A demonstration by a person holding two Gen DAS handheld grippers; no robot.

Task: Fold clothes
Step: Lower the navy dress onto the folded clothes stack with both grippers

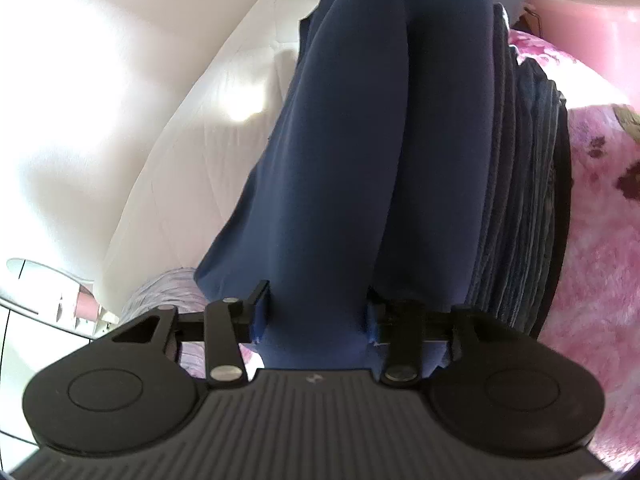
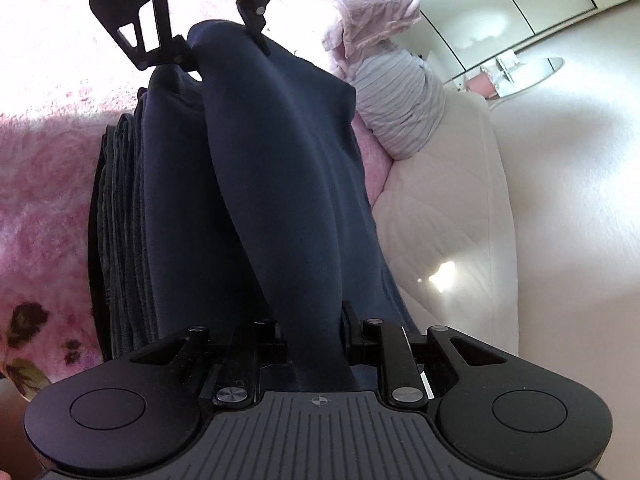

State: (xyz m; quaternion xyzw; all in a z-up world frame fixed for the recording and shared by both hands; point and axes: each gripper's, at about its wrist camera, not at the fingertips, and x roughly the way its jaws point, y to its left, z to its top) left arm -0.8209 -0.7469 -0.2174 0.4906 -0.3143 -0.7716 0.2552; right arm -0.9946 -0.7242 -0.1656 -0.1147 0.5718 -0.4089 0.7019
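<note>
Left tongs [image 1: 316,314] pinching one end of the navy garment [image 1: 344,152] | right tongs [image 2: 314,330] pinching the other end | garment slung between them over the folded grey stack [image 2: 124,216] on the pink blanket [image 2: 36,168] | lower both ends level, edges square to the stack, release together.

Smooth matt navy cloth garment [image 1: 344,160]; fluffy pink blanket [image 1: 600,208]; matt black plastic grippers

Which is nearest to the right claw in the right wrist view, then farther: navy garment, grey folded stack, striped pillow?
1. Navy garment: between the right claw fingers.
2. Grey folded stack: left, beside the garment.
3. Striped pillow: upper right, beyond.
</note>
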